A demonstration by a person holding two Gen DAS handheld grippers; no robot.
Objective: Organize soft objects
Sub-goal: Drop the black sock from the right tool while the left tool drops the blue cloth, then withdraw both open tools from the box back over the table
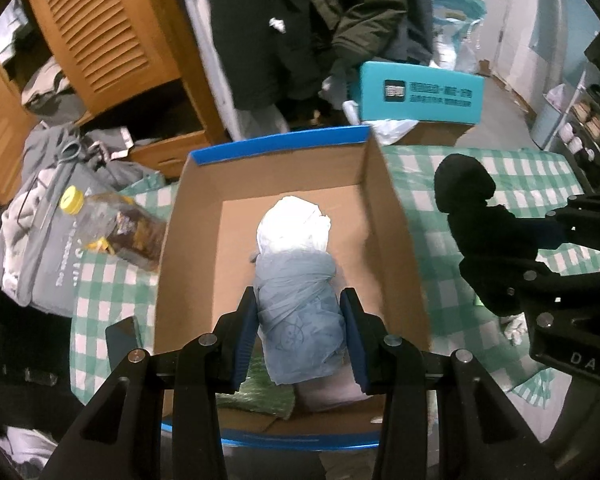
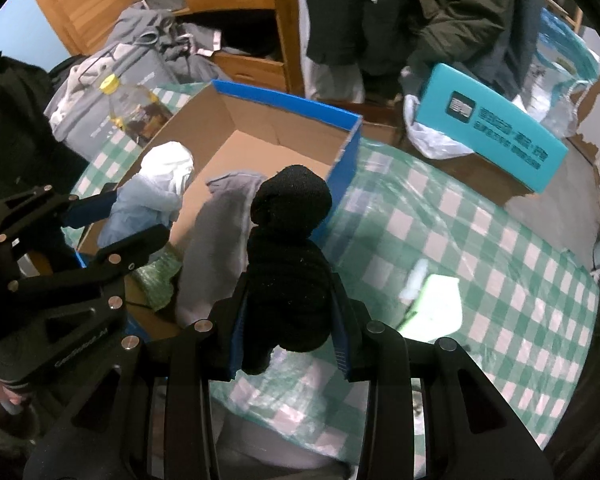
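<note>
— What have your tools got hold of?

— My left tool (image 1: 300,332) is clamped partway on a soft rolled bundle (image 1: 300,312): pale blue-grey cloth, wrinkled, wrapped tight, with a white crumpled end (image 1: 294,226) sticking out past the pads. It hangs over the open cardboard box (image 1: 396,240). My right tool (image 2: 288,328) pinches a black fuzzy bundle (image 2: 290,248), lumpy, with a rounded knob at the top, held above the counter just beside the box's blue-edged wall.

— What is in the box?

— Plain brown cardboard inside, blue tape along the rim. At the near end lie a grey folded cloth (image 2: 220,248) and a green knitted-looking piece (image 2: 160,280); the far half of the floor is bare.

— And around it?

— The counter wears a green-and-white checked cloth (image 2: 480,240) under glossy plastic. A clear bottle with a yellow cap (image 1: 112,224) lies left of the box, touching its wall, and a dark flat phone-like slab (image 1: 124,340) sits near it. A teal carton (image 1: 416,94) stands beyond, with dark coats (image 1: 300,20) hanging and a louvred wooden cabinet (image 1: 100,28) behind. Grey clothes (image 1: 52,200) pile up to the left.
</note>
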